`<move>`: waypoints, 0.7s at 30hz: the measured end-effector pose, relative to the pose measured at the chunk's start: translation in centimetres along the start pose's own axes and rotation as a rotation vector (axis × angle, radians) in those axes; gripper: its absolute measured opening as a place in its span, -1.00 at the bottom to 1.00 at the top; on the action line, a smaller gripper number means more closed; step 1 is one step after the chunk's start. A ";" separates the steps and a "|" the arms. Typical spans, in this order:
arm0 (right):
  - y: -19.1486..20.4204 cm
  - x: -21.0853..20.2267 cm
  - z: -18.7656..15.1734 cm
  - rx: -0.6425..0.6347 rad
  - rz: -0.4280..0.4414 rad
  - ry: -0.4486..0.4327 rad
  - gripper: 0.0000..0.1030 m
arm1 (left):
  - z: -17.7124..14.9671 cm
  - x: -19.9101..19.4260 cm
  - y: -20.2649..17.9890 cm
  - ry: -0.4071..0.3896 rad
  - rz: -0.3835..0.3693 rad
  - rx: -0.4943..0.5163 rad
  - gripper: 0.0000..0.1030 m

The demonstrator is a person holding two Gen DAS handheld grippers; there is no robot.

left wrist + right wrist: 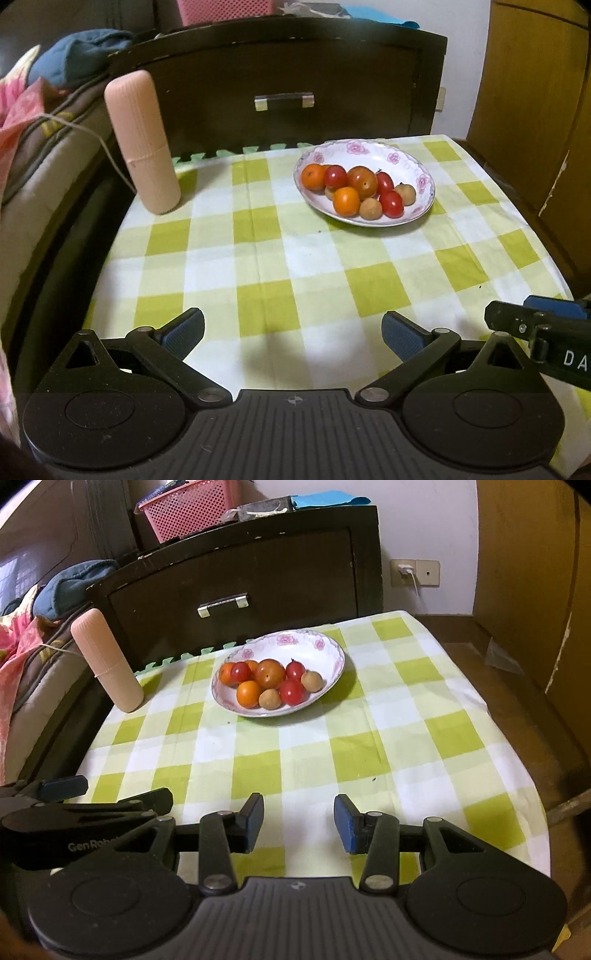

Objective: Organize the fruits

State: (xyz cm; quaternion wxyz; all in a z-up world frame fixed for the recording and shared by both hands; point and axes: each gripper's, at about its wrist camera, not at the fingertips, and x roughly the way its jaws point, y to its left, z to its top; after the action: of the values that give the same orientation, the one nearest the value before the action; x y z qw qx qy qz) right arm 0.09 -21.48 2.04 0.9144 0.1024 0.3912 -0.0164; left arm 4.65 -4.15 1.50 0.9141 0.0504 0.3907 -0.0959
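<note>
A white plate with a pink flower rim [397, 157] [325, 646] sits toward the far side of the checked table and holds several fruits: oranges [346, 201] [248, 694], red tomatoes [391, 203] [291, 691] and small brown longans [370, 208] [269, 698]. My left gripper [291, 332] hovers open over the near edge, nothing between its blue pads. My right gripper [299, 821] is open too, beside it and well short of the plate. Each gripper shows at the other view's edge: the right one [546, 328], the left one [62, 801].
A tall pink ribbed cylinder [142, 146] [107, 661] stands at the table's far left corner. A dark wooden cabinet with a drawer handle [284, 100] [222, 604] backs the table. Bedding lies left, a wooden wardrobe [535, 590] right. The green-and-white cloth [295, 266] stretches between grippers and plate.
</note>
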 end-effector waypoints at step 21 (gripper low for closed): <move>1.5 -1.4 -2.2 -0.018 0.006 0.012 -0.20 | -2.1 -1.0 0.1 0.015 -0.053 0.002 1.00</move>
State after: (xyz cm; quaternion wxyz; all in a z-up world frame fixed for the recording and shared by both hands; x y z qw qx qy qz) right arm -2.32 -19.63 1.83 0.9129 0.0955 0.3966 -0.0096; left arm 2.52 -3.54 0.81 0.9082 0.0419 0.3987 -0.1200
